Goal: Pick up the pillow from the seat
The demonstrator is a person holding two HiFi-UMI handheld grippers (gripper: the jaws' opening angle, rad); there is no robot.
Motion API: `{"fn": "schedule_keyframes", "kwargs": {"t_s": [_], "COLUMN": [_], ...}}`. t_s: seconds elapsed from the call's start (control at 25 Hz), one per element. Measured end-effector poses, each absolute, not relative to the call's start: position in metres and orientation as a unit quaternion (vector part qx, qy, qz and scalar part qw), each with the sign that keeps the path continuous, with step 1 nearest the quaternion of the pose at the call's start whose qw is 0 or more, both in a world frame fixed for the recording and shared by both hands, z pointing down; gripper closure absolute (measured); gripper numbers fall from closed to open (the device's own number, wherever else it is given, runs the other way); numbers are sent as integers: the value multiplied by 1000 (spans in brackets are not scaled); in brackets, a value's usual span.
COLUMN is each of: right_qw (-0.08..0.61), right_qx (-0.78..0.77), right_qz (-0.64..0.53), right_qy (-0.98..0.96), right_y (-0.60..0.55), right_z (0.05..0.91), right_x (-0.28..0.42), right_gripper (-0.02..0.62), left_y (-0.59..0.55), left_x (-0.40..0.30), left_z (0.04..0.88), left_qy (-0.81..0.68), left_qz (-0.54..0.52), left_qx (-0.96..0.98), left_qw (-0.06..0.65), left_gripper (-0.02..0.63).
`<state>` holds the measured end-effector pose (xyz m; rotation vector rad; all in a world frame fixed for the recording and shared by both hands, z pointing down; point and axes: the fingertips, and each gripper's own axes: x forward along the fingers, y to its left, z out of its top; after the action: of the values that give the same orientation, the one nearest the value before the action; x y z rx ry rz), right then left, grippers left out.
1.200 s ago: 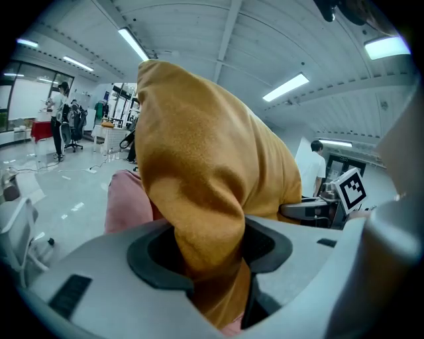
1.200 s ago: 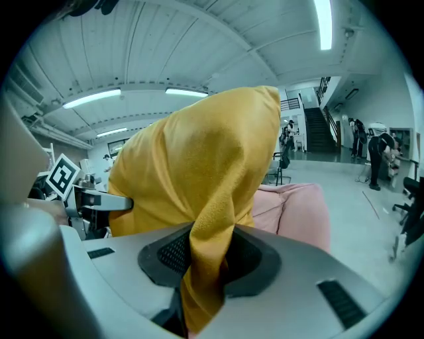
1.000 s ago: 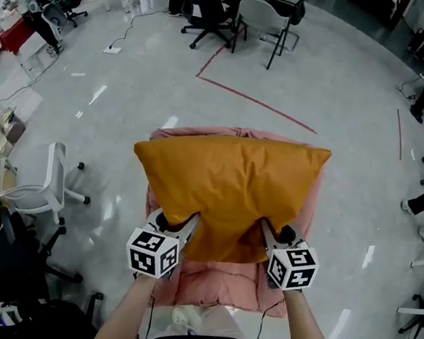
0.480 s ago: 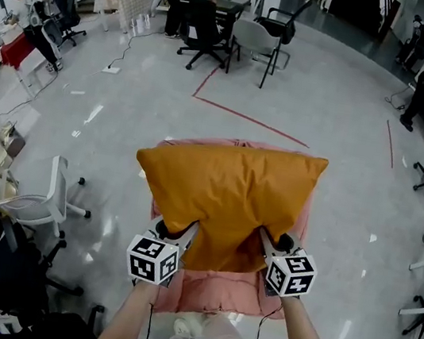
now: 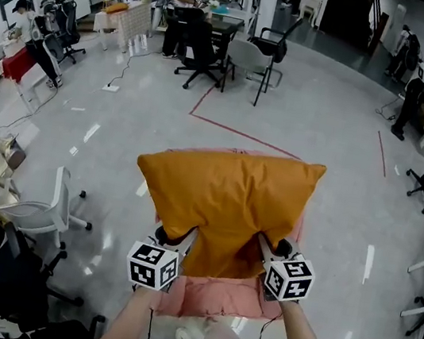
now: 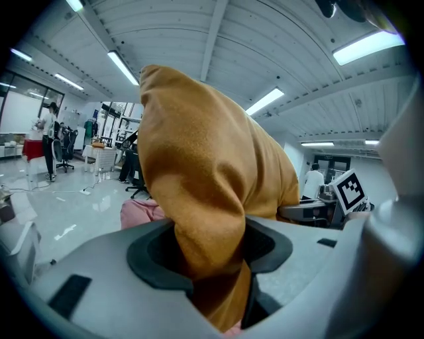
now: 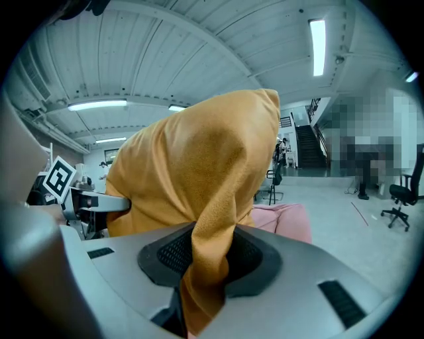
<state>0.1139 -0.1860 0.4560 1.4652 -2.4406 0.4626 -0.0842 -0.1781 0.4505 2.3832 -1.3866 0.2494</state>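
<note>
Lifting with both hands, I've raised the pillow higher than a second ago, and it now hangs over the pink seat. My left gripper is clamped on its 7 o'clock corner and my right gripper on its 5 o'clock corner. The pickup looks nearly done.

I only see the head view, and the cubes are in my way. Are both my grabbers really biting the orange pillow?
Observer: Yes for the left. In the left gripper view, the left gripper squeezes a thick bunch of the pillow between its dark pads.
Operator: And my other grabber?
Observer: In the right gripper view, the right gripper pinches a thinner fold of the pillow, and the fabric hangs down past the pads.
</note>
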Motion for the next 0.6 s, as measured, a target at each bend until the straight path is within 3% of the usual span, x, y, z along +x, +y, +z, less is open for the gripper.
{"fn": "schedule_keyframes", "kwargs": {"t_s": [0.6], "right_qw": [103], "right_qx": [517], "right_qz": [130], "right_qy": [-840], "right_y": [-107], "right_z": [416], "right_x": [88], "right_gripper": [466], "left_y": [-104], "left_x": [-111], "left_z": [412], "left_qy": [-487], "left_qz": [67], "left_qx": [857], "left_qw": [153], "left_gripper": [382]}}
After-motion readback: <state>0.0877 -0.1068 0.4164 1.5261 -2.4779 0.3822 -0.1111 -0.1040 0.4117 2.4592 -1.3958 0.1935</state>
